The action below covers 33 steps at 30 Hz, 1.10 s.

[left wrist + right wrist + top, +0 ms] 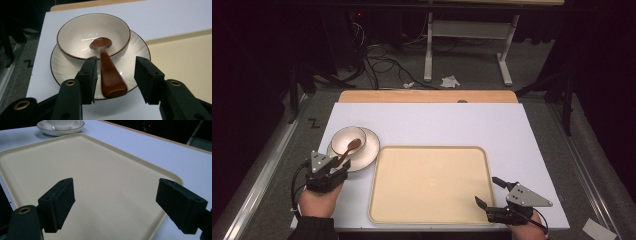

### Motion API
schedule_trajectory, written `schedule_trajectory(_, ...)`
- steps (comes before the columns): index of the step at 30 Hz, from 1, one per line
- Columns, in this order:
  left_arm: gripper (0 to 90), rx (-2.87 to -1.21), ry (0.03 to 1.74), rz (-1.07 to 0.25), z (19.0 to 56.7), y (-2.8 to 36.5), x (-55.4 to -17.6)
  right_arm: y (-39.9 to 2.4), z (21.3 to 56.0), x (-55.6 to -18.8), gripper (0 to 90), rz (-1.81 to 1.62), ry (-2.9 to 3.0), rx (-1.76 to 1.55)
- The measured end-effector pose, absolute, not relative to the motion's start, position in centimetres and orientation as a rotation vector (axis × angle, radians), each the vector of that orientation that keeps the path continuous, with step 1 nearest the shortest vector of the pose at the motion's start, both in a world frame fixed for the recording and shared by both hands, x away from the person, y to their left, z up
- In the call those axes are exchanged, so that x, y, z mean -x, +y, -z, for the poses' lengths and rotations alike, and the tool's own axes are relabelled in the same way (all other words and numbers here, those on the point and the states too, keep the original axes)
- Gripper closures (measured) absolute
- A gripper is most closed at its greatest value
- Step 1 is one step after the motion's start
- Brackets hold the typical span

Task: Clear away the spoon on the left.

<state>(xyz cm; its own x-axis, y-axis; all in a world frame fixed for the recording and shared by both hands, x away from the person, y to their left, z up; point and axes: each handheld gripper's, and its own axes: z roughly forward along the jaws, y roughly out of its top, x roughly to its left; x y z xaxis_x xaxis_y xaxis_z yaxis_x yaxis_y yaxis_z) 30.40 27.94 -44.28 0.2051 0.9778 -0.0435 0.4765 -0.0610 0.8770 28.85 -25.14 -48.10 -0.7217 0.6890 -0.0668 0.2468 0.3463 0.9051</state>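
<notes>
- The left hand-held gripper sits at the near left of the white surface, pointing at a brown wooden spoon.
- In the left gripper view its jaws stand partly apart on either side of the spoon's handle. The left jaw is close beside the handle, perhaps just touching it, and the right jaw is clear of it with a gap between. The pads do not press on the handle, so nothing is gripped.
- The spoon's scoop lies inside a cream bowl with a thin brown rim. Its handle leans over the bowl's near edge and reaches out past the rim of the plate below.
- The bowl stands on a cream plate with a dark edge line and faint ribbing. The plate rests on the surface just left of a tray.
- The tray is pale yellow with rounded corners and lies in the near middle of the surface.
- The right hand-held gripper hangs over the tray's near right corner. Its jaws are wide apart with nothing between them, as the right gripper view shows.
- On the dark floor to the left of the surface is a black mark shaped like the letter Z. No other writing or brand can be read on the dishes, tray or grippers.
- A person's hands hold both grippers from the near edge.
</notes>
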Motion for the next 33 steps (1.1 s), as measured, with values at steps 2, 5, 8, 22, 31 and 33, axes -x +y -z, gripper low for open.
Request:
schedule_trajectory(2, 55.9, -1.698, 1.389, -0.754, 45.0, 27.7, -30.7, -25.0, 48.1, -28.9, 16.8, -1.343, 2.183, -0.803)
schedule_trajectory(5, 60.6, -1.736, 1.388, -0.75, 45.8, 27.1, -31.0, -24.9, 48.1, -29.0, 16.8, -1.337, 2.189, -0.799)
schedule_trajectory(8, 64.1, -1.745, 1.402, -0.763, 46.0, 26.8, -31.2, -24.8, 48.2, -29.0, 16.9, -1.334, 2.192, -0.81)
schedule_trajectory(22, 74.4, -1.681, 1.474, -0.7, 46.5, 28.3, -31.6, -24.9, 48.1, -28.8, 16.8, -1.338, 2.184, -0.807)
schedule_trajectory(31, 74.7, -1.658, 1.504, -0.72, 46.4, 28.9, -31.7, -24.9, 48.1, -28.9, 16.8, -1.339, 2.182, -0.811)
schedule_trajectory(33, 74.7, -1.662, 1.506, -0.73, 46.4, 28.9, -31.6, -24.9, 48.1, -28.8, 16.8, -1.339, 2.181, -0.812)
